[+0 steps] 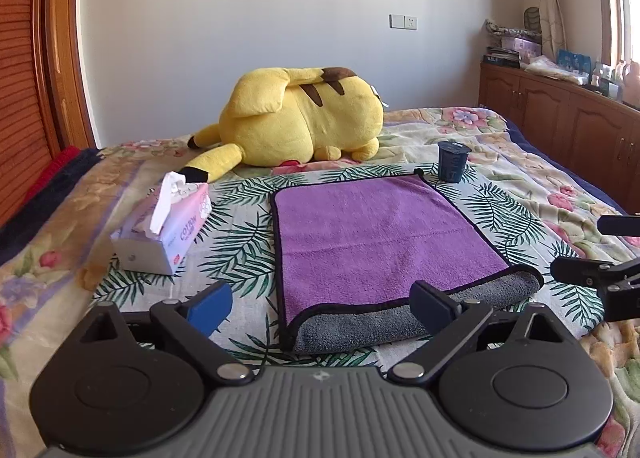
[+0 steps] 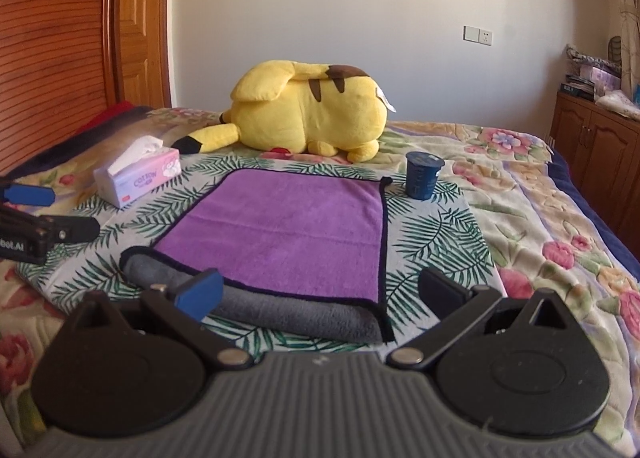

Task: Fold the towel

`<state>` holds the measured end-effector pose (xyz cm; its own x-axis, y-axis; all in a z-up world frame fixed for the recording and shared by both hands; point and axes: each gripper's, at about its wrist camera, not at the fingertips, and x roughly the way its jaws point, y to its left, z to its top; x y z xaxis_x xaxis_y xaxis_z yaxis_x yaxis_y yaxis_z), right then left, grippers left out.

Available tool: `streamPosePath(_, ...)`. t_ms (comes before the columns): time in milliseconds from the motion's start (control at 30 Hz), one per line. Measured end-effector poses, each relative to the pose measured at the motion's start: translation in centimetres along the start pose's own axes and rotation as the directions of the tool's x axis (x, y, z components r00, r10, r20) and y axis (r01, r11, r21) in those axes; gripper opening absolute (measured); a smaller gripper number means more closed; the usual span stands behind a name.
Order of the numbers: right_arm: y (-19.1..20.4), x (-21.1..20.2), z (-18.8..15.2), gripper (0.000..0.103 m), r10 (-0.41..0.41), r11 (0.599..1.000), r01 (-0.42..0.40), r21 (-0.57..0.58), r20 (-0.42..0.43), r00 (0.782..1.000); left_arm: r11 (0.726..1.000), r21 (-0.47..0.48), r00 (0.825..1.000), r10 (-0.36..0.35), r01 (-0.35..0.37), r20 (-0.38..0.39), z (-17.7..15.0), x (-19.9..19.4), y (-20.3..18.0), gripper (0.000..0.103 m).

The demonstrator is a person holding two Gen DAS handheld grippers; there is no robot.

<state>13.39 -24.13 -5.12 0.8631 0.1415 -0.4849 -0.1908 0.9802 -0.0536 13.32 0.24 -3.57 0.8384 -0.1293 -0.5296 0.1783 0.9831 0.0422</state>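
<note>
Risks first. The towel (image 1: 380, 234) has its near edge flipped over, grey underside up, forming a soft roll. If a finger closes on that roll it will likely take both layers, or only the top one, and the fold comes out skewed. Uneven lift between the two sides would likely twist the cloth. Terry pile probably drags on the leaf-print sheet (image 1: 236, 242), so the sheet may bunch with it. The dark cup (image 1: 453, 162) stands just beside the far right corner; a fold carried far could tip it. The tissue box (image 1: 168, 234) sits left of the towel, apart, lower risk. The yellow plush (image 1: 304, 118) lies beyond the far edge.

Position: towel lies flat on the bed, purple side up, centred ahead of both tools. Left gripper (image 1: 322, 304) hovers at the near left corner, jaws wide apart, holding nothing; one finger overlaps the grey roll in view, contact cannot be told. Right gripper (image 2: 322, 294) hovers at the near right corner, likewise spread wide and empty.
</note>
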Motion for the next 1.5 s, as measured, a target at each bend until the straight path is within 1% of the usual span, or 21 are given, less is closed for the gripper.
streamPosePath(200,-1.2,2.2,0.1,0.103,-0.013,1.0,0.012,-0.012,-0.033,0.999,1.0,-0.001,0.999,-0.02,0.02,-0.038,-0.1,2.0,0.3,0.068)
streamPosePath(400,-2.4,4.1,0.0,0.103,-0.005,1.0,0.005,0.0,-0.074,0.997,0.999,0.001,0.997,-0.045,0.045,-0.06,-0.4,3.5,0.7,0.054)
streamPosePath(467,-2.7,4.6,-0.1,0.103,0.006,1.0,-0.006,0.002,-0.09,0.996,0.999,0.005,0.996,-0.046,0.047,-0.073,-0.6,4.0,0.8,0.049)
streamPosePath(533,-3.0,5.1,-0.2,0.103,0.012,1.0,-0.012,0.003,-0.103,0.995,0.999,0.01,0.995,-0.049,0.05,-0.088,-0.8,4.6,0.8,0.042)
streamPosePath(633,-3.4,5.8,-0.3,0.103,0.025,1.0,-0.024,0.007,-0.125,0.992,0.998,0.007,0.993,-0.054,0.055,-0.107,-0.9,5.3,1.1,0.036)
streamPosePath(800,-4.3,6.7,-0.4,0.101,0.052,0.998,-0.047,0.035,-0.165,0.985,0.999,-0.012,0.99,-0.05,0.049,-0.132,-1.0,6.5,1.7,0.032)
streamPosePath(867,-4.7,7.2,-0.5,0.096,0.062,0.997,-0.053,0.053,-0.183,0.981,0.999,-0.019,0.988,-0.048,0.046,-0.144,-1.1,7.0,1.9,0.029)
streamPosePath(1033,-5.2,7.9,-0.8,0.095,0.085,0.994,-0.069,0.08,-0.214,0.973,0.999,-0.036,0.986,-0.04,0.034,-0.164,-1.5,7.6,2.5,0.027)
streamPosePath(1100,-5.4,8.3,-0.9,0.094,0.108,0.992,-0.088,0.095,-0.232,0.967,0.998,-0.047,0.984,-0.037,0.029,-0.174,-1.7,7.8,2.7,0.024)
streamPosePath(1167,-5.6,8.8,-1.1,0.086,0.139,0.987,-0.112,0.113,-0.262,0.955,0.999,-0.049,0.983,-0.031,0.022,-0.182,-1.9,8.0,2.8,0.024)
streamPosePath(1267,-5.6,9.3,-1.5,0.085,0.158,0.984,-0.124,0.13,-0.3,0.941,0.999,-0.045,0.982,-0.032,0.024,-0.188,-2.1,8.2,2.8,0.023)
streamPosePath(1367,-5.5,9.5,-1.7,0.082,0.176,0.98,-0.138,0.14,-0.317,0.932,0.998,-0.059,0.98,-0.048,0.038,-0.191,-2.1,8.3,2.9,0.019)
streamPosePath(1433,-5.5,9.5,-1.7,0.081,0.192,0.977,-0.151,0.149,-0.32,0.928,0.997,-0.057,0.98,-0.06,0.05,-0.191,-2.1,8.2,2.7,0.011)
streamPosePath(1500,-5.6,9.5,-1.6,0.079,0.212,0.973,-0.167,0.159,-0.323,0.922,0.997,-0.053,0.98,-0.062,0.053,-0.191,-2.1,8.2,2.6,0.01)
